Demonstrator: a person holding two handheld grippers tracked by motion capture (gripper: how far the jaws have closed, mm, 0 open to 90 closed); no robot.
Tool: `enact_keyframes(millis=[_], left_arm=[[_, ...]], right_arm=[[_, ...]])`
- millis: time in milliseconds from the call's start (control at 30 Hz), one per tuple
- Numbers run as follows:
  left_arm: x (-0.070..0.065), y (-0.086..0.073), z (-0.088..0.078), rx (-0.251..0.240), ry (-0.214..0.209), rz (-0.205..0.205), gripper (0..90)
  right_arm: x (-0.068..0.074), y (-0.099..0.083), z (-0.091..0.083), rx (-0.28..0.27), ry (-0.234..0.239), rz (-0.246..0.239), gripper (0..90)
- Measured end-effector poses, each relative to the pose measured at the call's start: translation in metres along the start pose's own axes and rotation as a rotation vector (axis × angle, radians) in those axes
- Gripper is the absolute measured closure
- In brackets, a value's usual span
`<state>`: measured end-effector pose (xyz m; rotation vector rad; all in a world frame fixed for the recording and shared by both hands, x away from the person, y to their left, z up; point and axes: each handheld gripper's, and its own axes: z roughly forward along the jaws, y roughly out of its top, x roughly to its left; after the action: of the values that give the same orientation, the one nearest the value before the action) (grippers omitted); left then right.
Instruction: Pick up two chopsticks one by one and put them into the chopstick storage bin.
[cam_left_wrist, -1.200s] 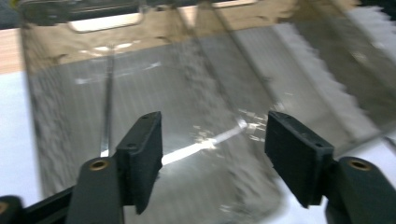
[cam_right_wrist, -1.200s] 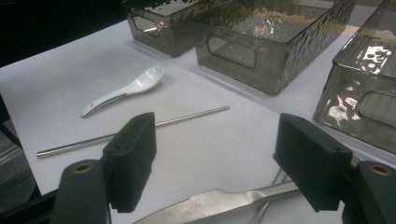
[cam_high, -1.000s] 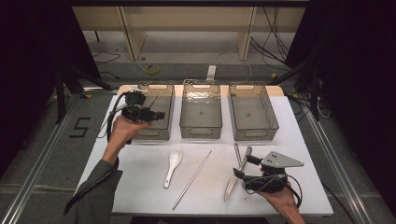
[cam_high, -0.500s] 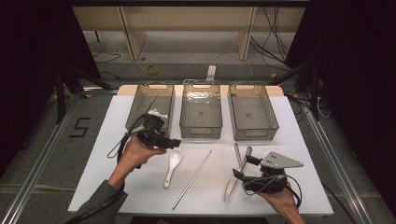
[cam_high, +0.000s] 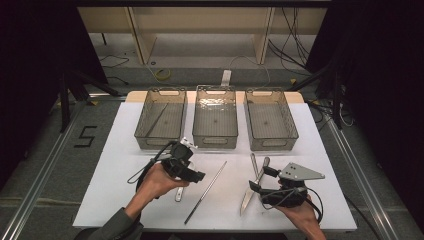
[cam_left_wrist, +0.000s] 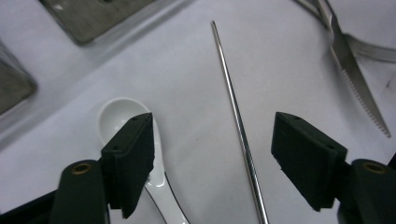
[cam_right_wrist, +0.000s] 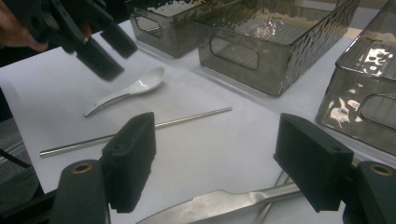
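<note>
**Left gripper over spoon, jaws apart; right gripper over knife, jaws apart**

Left gripper (cam_left_wrist: 212, 154) jaws stand wide apart and have just been closing a little; nothing is clamped. Between them, on the white table cover, is bare sheet plus the steel rod (cam_left_wrist: 236, 116), nearer the right-hand jaw in the left gripper view. White spoon (cam_left_wrist: 125, 122) lies under and partly behind the left-hand jaw there, bowl end past the jaw tip, handle running back beneath it. No pad presses on the spoon.

In the high view the left gripper (cam_high: 186, 170) hovers right above the spoon (cam_high: 178, 195), just left of the rod (cam_high: 206, 191). The person's left hand (cam_high: 157, 182) holds it.

Right gripper (cam_right_wrist: 215, 163) jaws also apart, gripping nothing. The knife (cam_right_wrist: 219, 203) lies flat below them, across the gap, with another piece of cutlery just beside it, too hidden to identify. High view: right gripper (cam_high: 257, 179) is right of the rod, at the knife (cam_high: 248, 195); the right hand (cam_high: 300, 212) is behind it.

Beyond the rod, 3 clear bins in a row: left bin (cam_high: 161, 122), middle bin (cam_high: 215, 120), right bin (cam_high: 270, 120). Left bin holds 1 thin rod-like piece; the other 2 look empty. All sits on the white table (cam_high: 110, 190).
</note>
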<state>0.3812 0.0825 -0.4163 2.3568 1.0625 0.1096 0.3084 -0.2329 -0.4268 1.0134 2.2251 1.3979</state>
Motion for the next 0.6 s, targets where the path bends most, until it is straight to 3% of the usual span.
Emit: enact_keyframes(millis=[300,600], left_arm=[[-0.015,-0.007,0.026,0.109,-0.019,0.047,41.3],[-0.020,-0.009,0.038,0.134,-0.031,0.064,52.5]], right_arm=[[0.000,0.000,0.000,0.004,0.002,-0.002,29.8],[0.001,0.000,0.000,0.006,0.001,-0.006,29.9]])
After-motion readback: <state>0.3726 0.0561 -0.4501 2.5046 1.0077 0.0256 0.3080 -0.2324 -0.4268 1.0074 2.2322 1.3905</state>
